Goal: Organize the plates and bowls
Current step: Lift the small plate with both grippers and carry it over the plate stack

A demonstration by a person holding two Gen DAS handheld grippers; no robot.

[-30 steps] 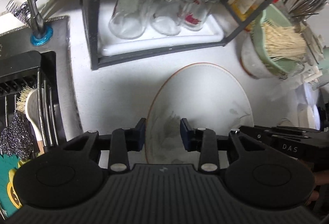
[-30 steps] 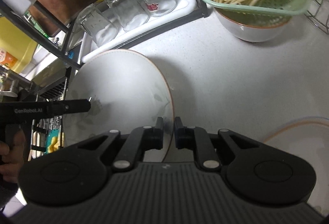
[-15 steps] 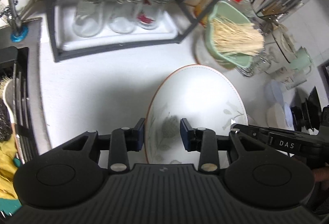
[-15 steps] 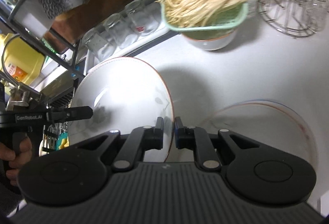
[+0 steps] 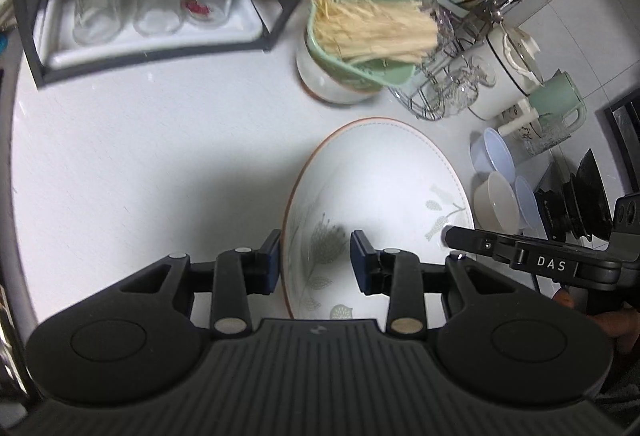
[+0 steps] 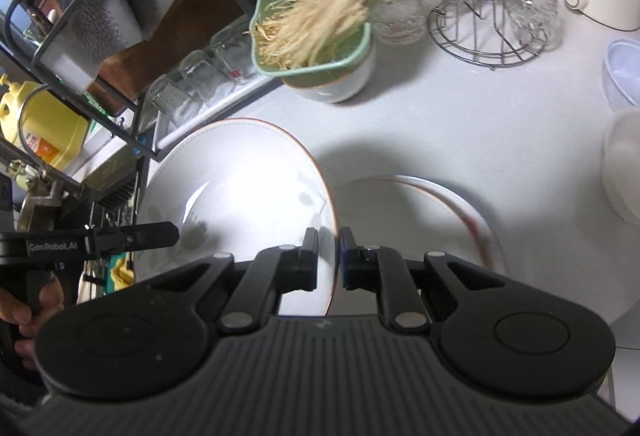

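The right gripper pinches the right rim of a white plate with a thin orange edge, both pads tight against it. The left gripper straddles the plate's opposite rim with its jaws spread wide, apparently not clamping it. The plate hangs tilted above the white counter, partly over a second plate lying flat. Just right of that sit 3 small bowls. Farther back, a green strainer of pale noodles rests in a white bowl, beside a wire rack holding upturned glasses.
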